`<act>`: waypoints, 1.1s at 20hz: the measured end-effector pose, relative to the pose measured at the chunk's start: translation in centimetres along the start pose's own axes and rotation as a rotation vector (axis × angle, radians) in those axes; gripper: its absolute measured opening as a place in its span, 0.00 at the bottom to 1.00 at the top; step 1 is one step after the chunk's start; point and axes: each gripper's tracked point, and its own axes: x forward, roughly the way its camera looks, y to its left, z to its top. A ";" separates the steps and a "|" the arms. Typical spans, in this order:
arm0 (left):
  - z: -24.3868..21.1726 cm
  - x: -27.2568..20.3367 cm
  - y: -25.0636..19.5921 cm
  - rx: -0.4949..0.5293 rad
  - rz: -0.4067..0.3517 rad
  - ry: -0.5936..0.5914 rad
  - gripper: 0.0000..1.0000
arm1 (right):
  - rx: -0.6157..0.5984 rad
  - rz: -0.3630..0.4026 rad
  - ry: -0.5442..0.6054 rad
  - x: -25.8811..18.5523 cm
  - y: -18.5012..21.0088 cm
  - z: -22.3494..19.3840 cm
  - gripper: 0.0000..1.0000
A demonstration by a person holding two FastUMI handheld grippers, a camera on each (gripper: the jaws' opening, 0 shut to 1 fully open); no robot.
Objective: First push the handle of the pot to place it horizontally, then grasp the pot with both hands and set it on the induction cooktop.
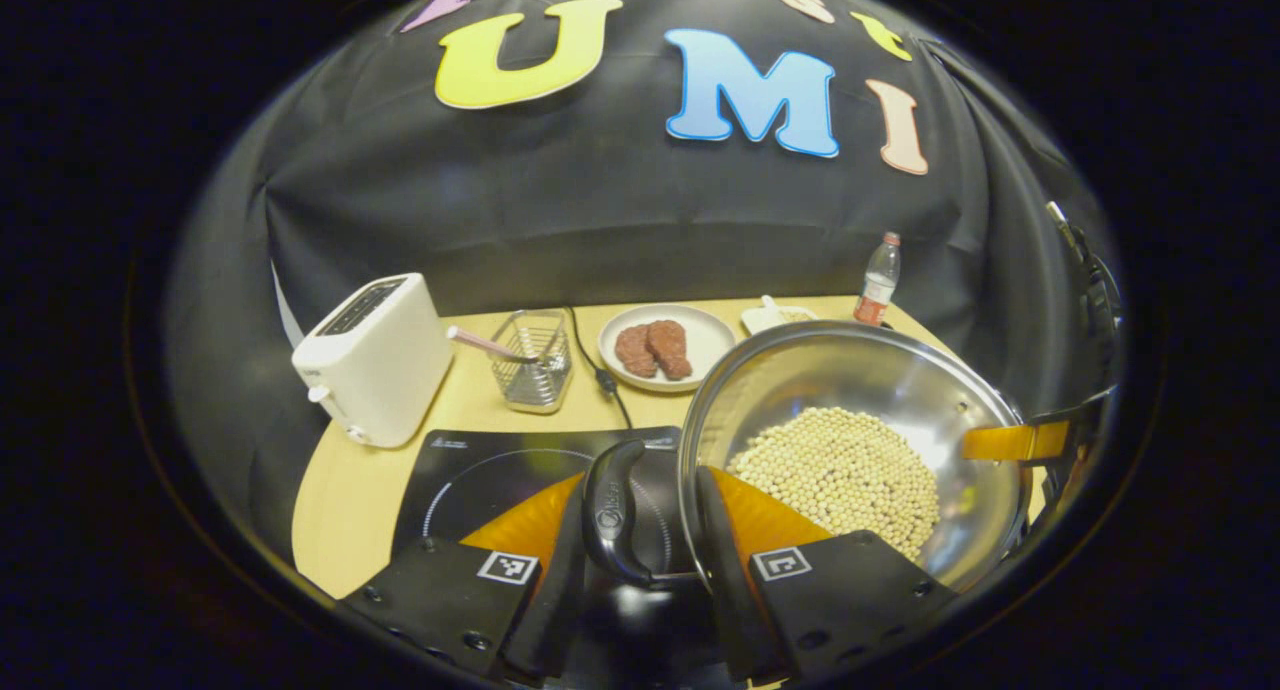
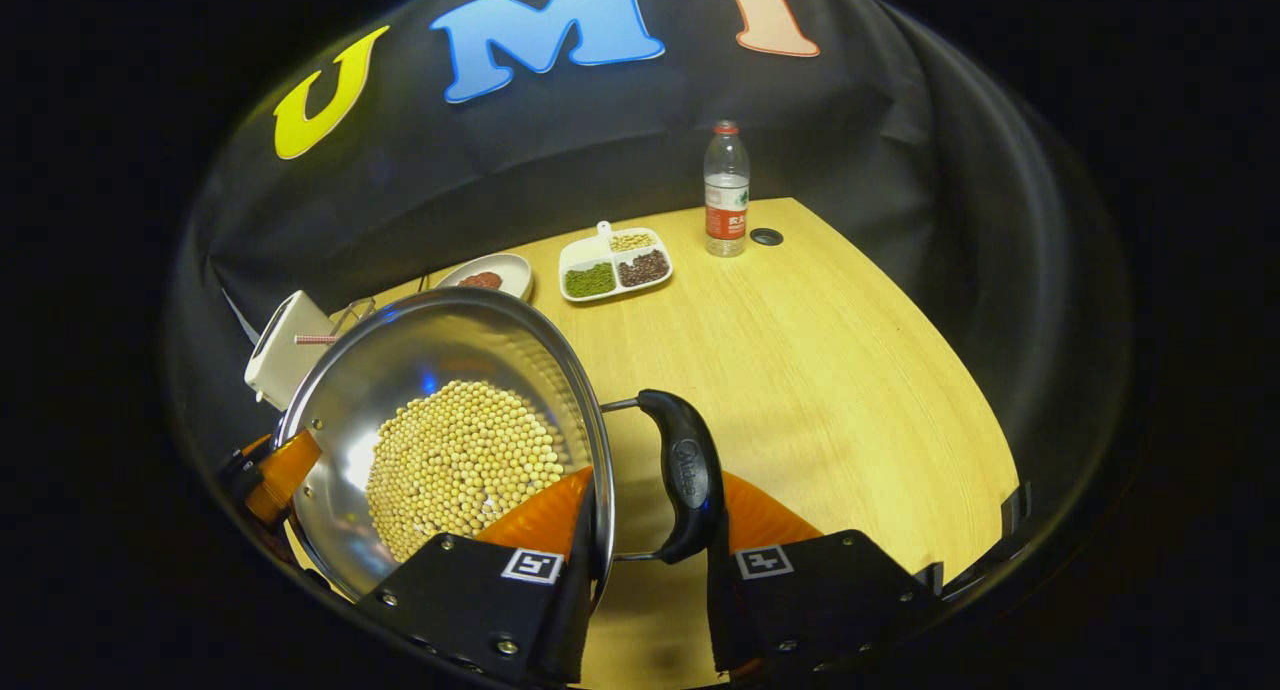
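Observation:
A steel pot [image 1: 900, 380] full of pale soybeans [image 1: 845, 470] has a black loop handle on each side. In the left gripper view, my left gripper [image 1: 642, 490] is shut on the near handle [image 1: 612, 515], with the pot rim also between its fingers. The black induction cooktop [image 1: 480, 470] lies below and to the left of that handle. The right gripper [image 1: 1015, 440] shows at the pot's far side. In the right gripper view, my right gripper [image 2: 655, 500] is shut on the other handle [image 2: 688, 475] beside the pot [image 2: 400, 360]. The left gripper [image 2: 270, 480] shows across it.
A white toaster [image 1: 375, 360] stands left of the cooktop. Behind are a wire basket [image 1: 535, 360], a cable [image 1: 600, 370] and a plate of meat [image 1: 700, 345]. A divided dish of beans [image 2: 612, 265] and a water bottle [image 2: 726, 190] stand at the back of the wooden table [image 2: 820, 370].

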 end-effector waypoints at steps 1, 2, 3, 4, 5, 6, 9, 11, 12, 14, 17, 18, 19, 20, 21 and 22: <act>-0.5 -0.4 1.1 -0.004 0.003 0.006 0.65 | -0.006 0.000 0.000 -0.2 0.9 -0.3 0.48; -0.8 -0.7 2.1 -0.009 0.005 0.009 0.63 | -0.013 0.000 0.003 -0.4 1.8 -0.6 0.48; -1.1 -1.0 3.1 -0.014 0.010 0.011 0.60 | -0.018 0.003 0.005 -0.5 2.8 -0.9 0.48; -1.2 -1.4 4.2 -0.016 0.017 0.013 0.64 | -0.024 0.007 0.006 -0.5 3.7 -1.2 0.48; -1.4 -1.7 5.4 -0.017 0.026 0.013 0.60 | -0.029 0.014 0.011 -0.5 4.7 -1.4 0.48; -1.7 -2.0 6.5 -0.022 0.035 0.018 0.60 | -0.028 0.020 0.021 -0.4 5.7 -1.7 0.48; -2.5 -2.5 9.9 -0.037 0.059 0.028 0.60 | -0.049 0.039 0.030 -0.2 8.6 -1.9 0.48; -2.4 -2.8 11.9 -0.046 0.075 0.026 0.64 | -0.058 0.053 0.029 0.0 10.5 -2.0 0.48; -2.3 -2.9 12.9 -0.045 0.083 0.023 0.64 | -0.063 0.060 0.032 0.1 11.4 -2.0 0.48; -2.4 -3.2 14.8 -0.042 0.095 0.026 0.60 | -0.069 0.068 0.033 0.4 12.9 -2.0 0.48; -2.8 -2.7 16.9 -0.042 0.097 0.035 0.60 | -0.069 0.070 0.040 0.7 14.9 -2.3 0.48; -2.8 -2.5 17.5 -0.041 0.095 0.040 0.60 | -0.064 0.066 0.041 0.8 15.4 -2.4 0.48; -2.9 -2.3 17.9 -0.040 0.093 0.043 0.60 | -0.063 0.061 0.042 1.0 15.8 -2.6 0.48; -2.9 -2.0 18.4 -0.036 0.091 0.045 0.60 | -0.062 0.058 0.047 1.2 16.3 -2.9 0.48; -3.0 -1.8 18.9 -0.033 0.091 0.046 0.60 | -0.061 0.057 0.053 1.2 16.7 -3.2 0.48; -3.2 -1.7 19.4 -0.032 0.091 0.048 0.60 | -0.058 0.058 0.055 1.5 17.0 -3.4 0.48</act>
